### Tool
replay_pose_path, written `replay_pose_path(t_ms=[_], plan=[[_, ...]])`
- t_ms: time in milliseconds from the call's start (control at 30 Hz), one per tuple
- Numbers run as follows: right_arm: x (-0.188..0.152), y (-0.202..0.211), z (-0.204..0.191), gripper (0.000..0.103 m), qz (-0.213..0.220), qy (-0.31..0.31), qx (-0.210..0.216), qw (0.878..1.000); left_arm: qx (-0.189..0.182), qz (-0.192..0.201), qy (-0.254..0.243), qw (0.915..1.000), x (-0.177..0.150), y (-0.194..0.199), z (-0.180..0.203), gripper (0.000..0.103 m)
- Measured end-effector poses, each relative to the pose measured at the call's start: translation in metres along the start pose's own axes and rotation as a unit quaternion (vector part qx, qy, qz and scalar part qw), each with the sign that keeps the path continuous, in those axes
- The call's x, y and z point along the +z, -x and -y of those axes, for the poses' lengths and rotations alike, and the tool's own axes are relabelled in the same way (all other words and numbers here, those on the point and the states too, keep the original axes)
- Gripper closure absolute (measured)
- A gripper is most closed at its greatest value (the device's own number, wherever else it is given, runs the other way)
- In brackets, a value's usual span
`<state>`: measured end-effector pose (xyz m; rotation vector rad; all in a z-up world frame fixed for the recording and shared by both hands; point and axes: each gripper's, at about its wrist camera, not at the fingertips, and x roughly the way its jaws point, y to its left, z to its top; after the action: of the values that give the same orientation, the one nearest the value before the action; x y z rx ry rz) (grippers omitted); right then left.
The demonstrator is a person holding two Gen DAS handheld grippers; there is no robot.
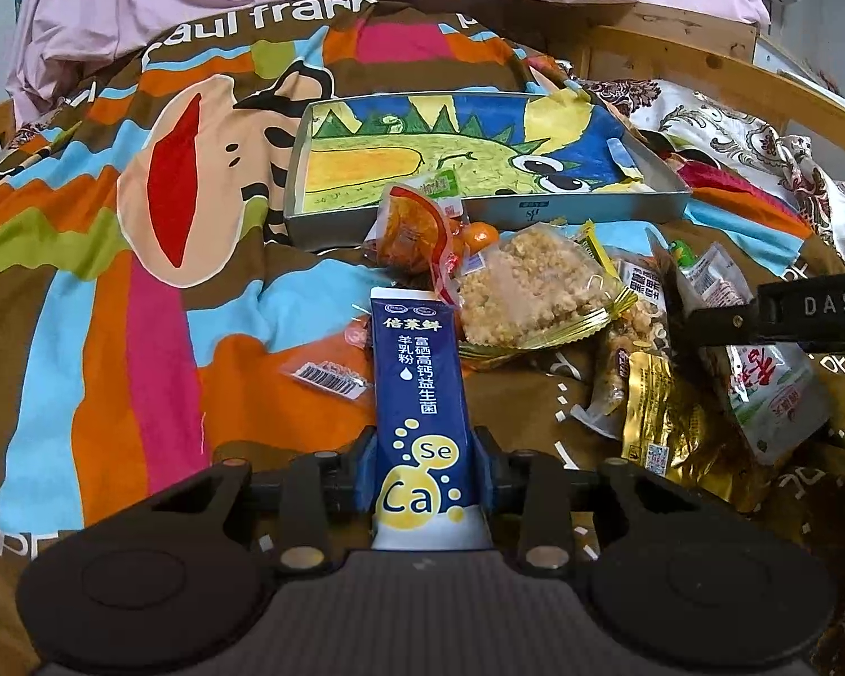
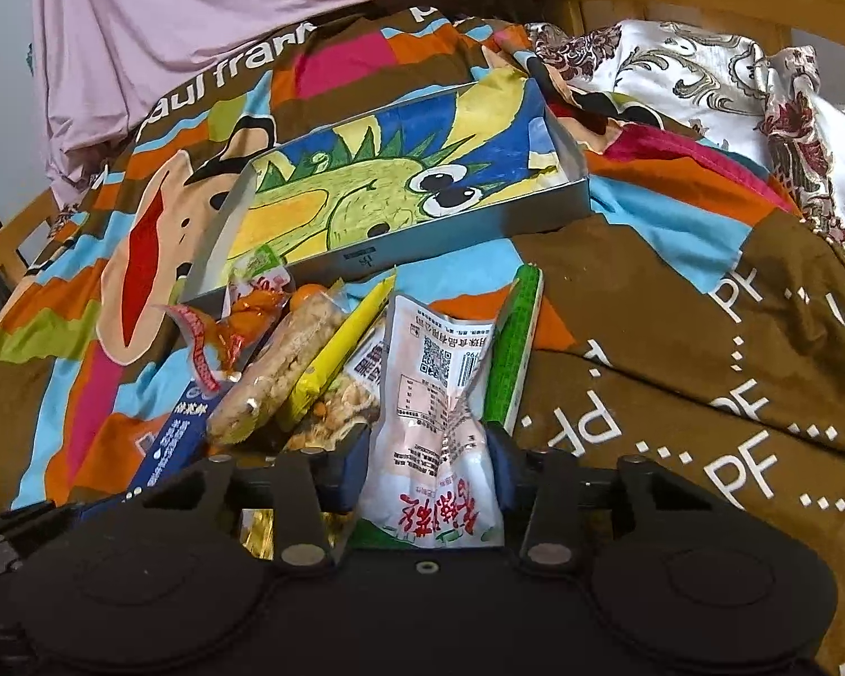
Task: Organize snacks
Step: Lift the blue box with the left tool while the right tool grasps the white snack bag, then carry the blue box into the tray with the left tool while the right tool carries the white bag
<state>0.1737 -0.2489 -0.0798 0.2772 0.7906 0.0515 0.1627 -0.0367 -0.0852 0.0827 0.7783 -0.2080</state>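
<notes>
Snacks: about ten packets heaped just before one tray (image 1: 479, 211)
Left gripper (image 1: 427, 473): clamped on one blue sachet (image 1: 417, 394)
Right gripper (image 2: 431, 462): clamped on one white packet (image 2: 439, 394)
Blanket (image 1: 84, 281): one, under tray

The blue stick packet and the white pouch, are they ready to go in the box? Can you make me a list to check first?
1. Left tongs pinch the blue stick packet: ok, pads press both its sides.
2. Right tongs grip the white pouch: ok, the pouch is crumpled between the pads.
3. Dragon-picture box is open with room: ok, only one small green packet inside.
4. Packets are free of the pile: cannot tell, the clear rice-puff bag and the orange packet lie very close.
5. Path to the box: ok, it sits just behind the snack pile.
</notes>
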Motion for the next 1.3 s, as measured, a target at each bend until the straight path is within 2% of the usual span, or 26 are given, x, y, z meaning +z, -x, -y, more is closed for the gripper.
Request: replay_pose_path(t_ms=[400,567,1067,1300], plan=[[-0.008,0.014,-0.024,0.061,0.04,0.091,-0.015,0.995,0.0,0.014,0.024,0.9996,-0.001,0.011,0.002,0.067],[-0.009,0.018,-0.031,0.061,0.061,0.118,-0.022,0.991,0.002,0.024,0.02,0.9995,-0.001,0.015,0.006,0.067],[-0.01,0.027,-0.04,0.061,0.102,0.158,-0.028,0.982,-0.013,0.047,0.023,0.9986,0.008,0.031,0.018,0.067],[-0.012,0.033,-0.043,0.061,0.118,0.17,-0.031,0.978,-0.023,0.042,0.043,0.9979,-0.009,0.042,0.02,0.067]])
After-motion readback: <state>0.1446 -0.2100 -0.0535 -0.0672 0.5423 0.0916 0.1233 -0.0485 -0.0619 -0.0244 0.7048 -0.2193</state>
